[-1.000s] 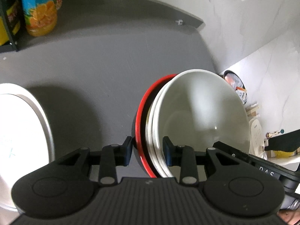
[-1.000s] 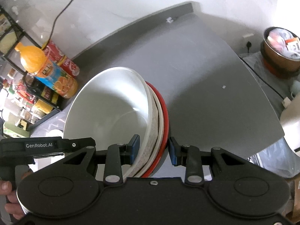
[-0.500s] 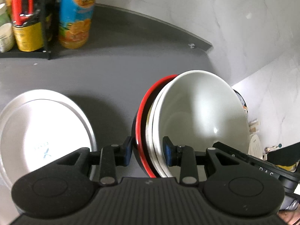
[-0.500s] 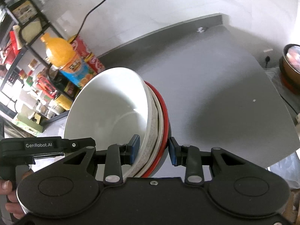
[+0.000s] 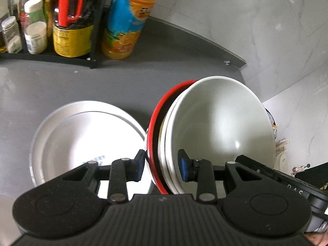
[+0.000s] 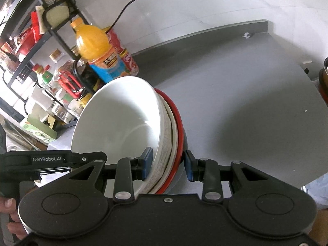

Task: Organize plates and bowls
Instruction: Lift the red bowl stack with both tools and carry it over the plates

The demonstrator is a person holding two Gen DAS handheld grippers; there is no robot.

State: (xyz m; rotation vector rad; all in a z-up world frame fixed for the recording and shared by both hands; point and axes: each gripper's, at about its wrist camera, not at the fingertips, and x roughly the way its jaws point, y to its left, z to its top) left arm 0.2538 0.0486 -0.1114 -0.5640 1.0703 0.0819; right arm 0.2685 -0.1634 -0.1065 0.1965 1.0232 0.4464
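1. I hold a stack of nested bowls (image 5: 221,131) between my two grippers, one on each side of its rim, up off the grey counter (image 5: 61,86).
2. My left gripper (image 5: 162,165) is clamped on the stack's near rim: one blue pad sits inside the white top bowl, the other presses the outside of the red-rimmed bowl (image 5: 152,135) (the outermost one, black outside).
3. My right gripper (image 6: 168,164) straddles the opposite rim. Its left pad touches the inside of the white bowl; its right pad looks a little clear of the red rim, so I cannot tell whether it truly grips.
4. In the left view the stack is tipped on edge, its opening facing right; in the right view the opening faces left, toward the other gripper's handle.
5. I count a white bowl on top, at least one more pale bowl under it, then the red-rimmed one.
6. A white plate (image 5: 82,135) lies flat on the counter just left of the stack, partly under my left gripper's fingers; its image is blurred.
7. At the back of the counter stands an orange juice bottle (image 5: 127,20), beside a black rack (image 5: 94,41) with jars and tins.
8. In the right view a red can (image 6: 123,53) stands just behind the juice bottle, and a black cable (image 6: 133,0) runs up the marble wall (image 6: 205,4).
9. My fingers (image 6: 9,209) show at the lower left of the right view, wrapped around the left gripper's handle.
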